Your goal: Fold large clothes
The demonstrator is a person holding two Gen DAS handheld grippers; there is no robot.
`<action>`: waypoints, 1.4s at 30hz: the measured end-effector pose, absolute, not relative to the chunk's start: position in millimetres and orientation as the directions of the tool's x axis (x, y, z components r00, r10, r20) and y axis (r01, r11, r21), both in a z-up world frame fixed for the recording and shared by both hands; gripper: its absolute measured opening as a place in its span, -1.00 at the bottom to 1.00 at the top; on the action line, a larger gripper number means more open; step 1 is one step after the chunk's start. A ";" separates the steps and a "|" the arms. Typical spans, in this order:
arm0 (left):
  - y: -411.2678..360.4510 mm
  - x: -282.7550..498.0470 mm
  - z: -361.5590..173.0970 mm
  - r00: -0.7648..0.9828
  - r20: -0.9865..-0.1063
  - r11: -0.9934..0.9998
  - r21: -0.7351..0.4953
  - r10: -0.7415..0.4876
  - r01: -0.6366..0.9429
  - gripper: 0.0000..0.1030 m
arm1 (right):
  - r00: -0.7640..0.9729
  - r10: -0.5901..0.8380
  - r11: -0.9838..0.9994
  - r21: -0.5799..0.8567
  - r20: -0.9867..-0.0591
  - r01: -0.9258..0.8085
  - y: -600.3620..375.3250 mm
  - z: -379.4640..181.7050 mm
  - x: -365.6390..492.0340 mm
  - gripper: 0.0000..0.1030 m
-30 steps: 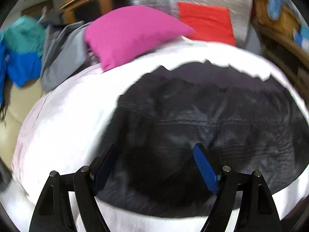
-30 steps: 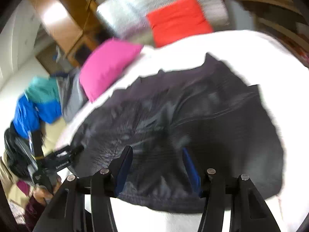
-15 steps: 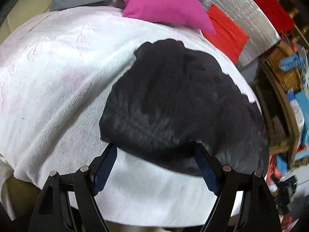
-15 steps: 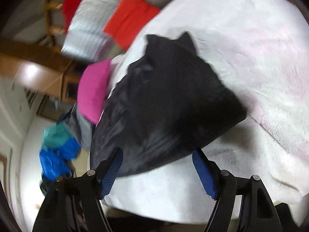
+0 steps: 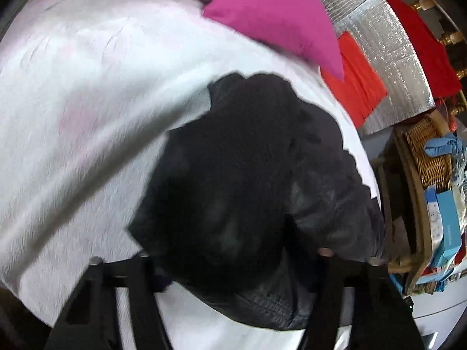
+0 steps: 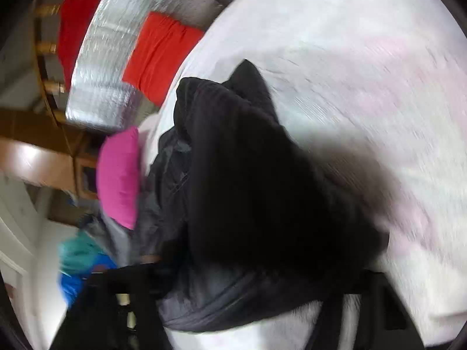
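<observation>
A black garment [image 5: 239,160] with a grey inner side lies rumpled on a white bedspread [image 5: 87,102]. In the left wrist view its near edge covers the tips of my left gripper [image 5: 233,274]. The jaws are closing with fabric between them; the pads are hidden. The right wrist view shows the same garment [image 6: 248,175] bunched at its other near corner on the bedspread [image 6: 364,73]. My right gripper [image 6: 245,285] is closing too, with a grey fold between its fingers. Both pairs of fingers still stand well apart.
A pink pillow [image 5: 274,14] and a red cushion [image 5: 356,81] lie at the far end, against a silver mat [image 5: 388,49]. A wicker basket [image 5: 429,151] and boxes stand past the bed's right edge. Blue and teal clothes [image 6: 81,262] are piled at the left.
Both grippers have sunk and rolled toward the garment's near edge. Their blue pads, bare before, are now buried in the black fabric, and the edge has bunched up between the fingers.
</observation>
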State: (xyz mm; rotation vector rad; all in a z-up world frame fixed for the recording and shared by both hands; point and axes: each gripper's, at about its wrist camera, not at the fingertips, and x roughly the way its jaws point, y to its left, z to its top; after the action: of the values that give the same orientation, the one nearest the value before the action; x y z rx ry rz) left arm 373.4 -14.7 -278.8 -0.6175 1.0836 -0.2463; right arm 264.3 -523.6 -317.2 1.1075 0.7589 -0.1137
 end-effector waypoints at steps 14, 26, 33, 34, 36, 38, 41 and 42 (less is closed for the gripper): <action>-21.4 416.5 -286.1 0.430 -0.792 0.830 -0.536 -0.433 -0.152 0.44 | 0.758 0.273 0.487 0.765 -0.592 0.422 -519.2 -313.5 287.7 0.07; -6.0 413.1 -285.3 0.488 -0.754 0.795 -0.580 -0.440 -0.179 0.29 | 0.784 0.264 0.400 0.803 -0.562 0.441 -535.0 -325.0 274.9 0.18; -35.6 409.3 -256.3 0.575 -0.727 0.877 -0.479 -0.375 -0.035 -0.15 | 0.818 0.110 0.646 0.666 -0.565 0.373 -512.1 -267.5 285.0 -0.26; -39.5 411.2 -255.6 0.574 -0.733 0.887 -0.461 -0.364 -0.026 -0.14 | 0.815 0.110 0.643 0.666 -0.569 0.378 -512.5 -267.9 285.1 -0.26; -42.4 414.5 -258.4 0.550 -0.764 0.906 -0.422 -0.338 -0.029 -0.09 | 0.770 0.136 0.607 0.666 -0.624 0.433 -519.2 -283.8 289.2 -0.26; -38.8 419.6 -263.1 0.516 -0.789 0.906 -0.420 -0.334 -0.055 0.09 | 0.735 0.181 0.565 0.681 -0.654 0.466 -528.3 -298.4 288.8 -0.19; -30.9 425.0 -258.3 0.493 -0.813 0.920 -0.388 -0.311 -0.060 0.29 | 0.737 0.240 0.518 0.726 -0.631 0.453 -541.7 -294.9 285.9 0.01; -28.7 424.1 -252.0 0.505 -0.817 0.935 -0.350 -0.277 -0.053 0.31 | 0.738 0.222 0.529 0.715 -0.637 0.457 -547.1 -288.2 284.0 0.05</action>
State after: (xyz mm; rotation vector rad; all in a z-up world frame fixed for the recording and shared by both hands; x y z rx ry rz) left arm 424.1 -28.7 -252.0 -0.3524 1.0378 -0.1381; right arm 283.9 -547.1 -288.2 1.0290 0.7596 -0.1576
